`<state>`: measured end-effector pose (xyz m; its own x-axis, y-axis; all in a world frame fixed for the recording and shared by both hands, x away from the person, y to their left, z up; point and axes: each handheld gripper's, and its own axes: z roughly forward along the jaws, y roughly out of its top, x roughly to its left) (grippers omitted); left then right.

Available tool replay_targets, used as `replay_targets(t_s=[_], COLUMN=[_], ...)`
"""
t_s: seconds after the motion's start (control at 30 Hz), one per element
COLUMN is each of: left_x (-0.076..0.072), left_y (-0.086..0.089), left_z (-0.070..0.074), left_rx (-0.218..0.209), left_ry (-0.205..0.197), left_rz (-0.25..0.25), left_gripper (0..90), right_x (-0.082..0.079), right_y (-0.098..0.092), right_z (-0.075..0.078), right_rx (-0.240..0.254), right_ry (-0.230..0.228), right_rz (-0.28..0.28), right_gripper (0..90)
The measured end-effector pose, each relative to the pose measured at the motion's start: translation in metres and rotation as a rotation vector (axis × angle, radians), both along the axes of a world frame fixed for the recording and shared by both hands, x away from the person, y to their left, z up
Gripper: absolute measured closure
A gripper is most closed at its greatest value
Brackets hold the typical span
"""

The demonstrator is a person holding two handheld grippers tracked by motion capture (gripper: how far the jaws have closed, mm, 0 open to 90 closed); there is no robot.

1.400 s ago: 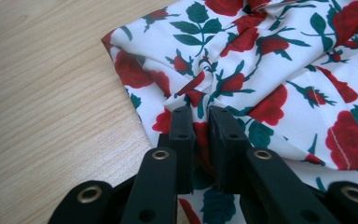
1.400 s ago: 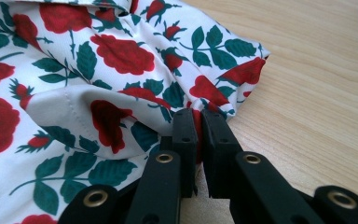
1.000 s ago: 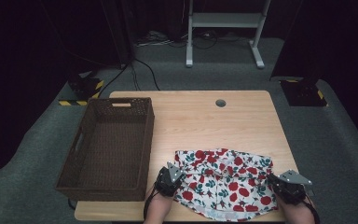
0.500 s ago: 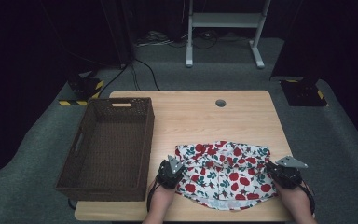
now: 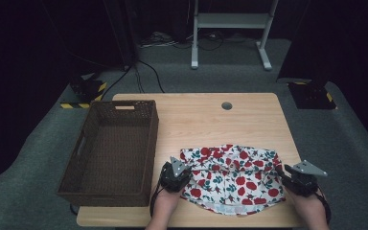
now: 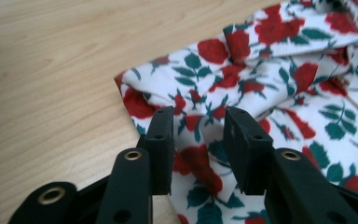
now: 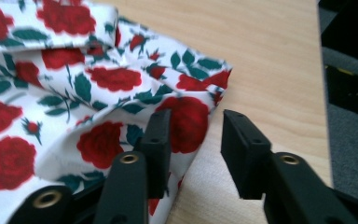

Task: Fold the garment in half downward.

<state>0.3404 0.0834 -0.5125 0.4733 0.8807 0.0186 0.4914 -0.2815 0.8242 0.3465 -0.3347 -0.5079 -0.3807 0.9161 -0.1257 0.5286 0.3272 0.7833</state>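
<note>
Both grippers have just been opening their jaws, and the rose-print cloth (image 5: 230,177), which a second ago lay crumpled and skewed, is now spread flatter and squarer across the near half of the table (image 5: 196,120). The left gripper (image 5: 174,176) sits at the cloth's left edge, at about 9 o'clock from the cloth's middle; its jaws stand apart, with a fold of the fabric (image 6: 200,140) lying between them, the pads not pressing it. The right gripper (image 5: 301,178) is at the cloth's right edge, about 3 o'clock; its jaws are apart too, the left pad over the fabric's corner (image 7: 186,121), the right one above bare wood.

In the high view the cloth's near hem lies close to the table's near edge, at 6 o'clock, and its right side comes near the table's right edge. From the cloth toward 12 o'clock the wood is bare up to the small round hole (image 5: 226,106), giving wide room. At 9 o'clock the woven basket (image 5: 110,187) stands with its right wall just beside the left gripper, leaving only a narrow strip of table between them. The basket's near-left corner overhangs the table's edge.
</note>
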Motion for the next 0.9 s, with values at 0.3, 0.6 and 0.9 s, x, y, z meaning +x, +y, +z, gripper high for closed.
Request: replay_targets(t_s=[0.3,0.6,0.9], left_x=[0.007,0.030,0.050], left_y=[-0.016,-0.036,-0.055], left_z=[0.015,0.019,0.017], left_rx=[-0.047,-0.065,-0.055], left_ry=[-0.006,0.034,0.074], left_rz=[-0.030,-0.046,-0.063], left_gripper=[53.7,48.0,43.2], right_x=[-0.001,0.012,0.032], right_y=[0.016,0.043,0.062], right_z=[0.023,0.024,0.018], right_rx=[0.022,0.028,0.027], right_ry=[-0.056,-0.036,-0.011], right_rz=[0.039,0.084,0.111], right_gripper=[60.8,60.9,60.7])
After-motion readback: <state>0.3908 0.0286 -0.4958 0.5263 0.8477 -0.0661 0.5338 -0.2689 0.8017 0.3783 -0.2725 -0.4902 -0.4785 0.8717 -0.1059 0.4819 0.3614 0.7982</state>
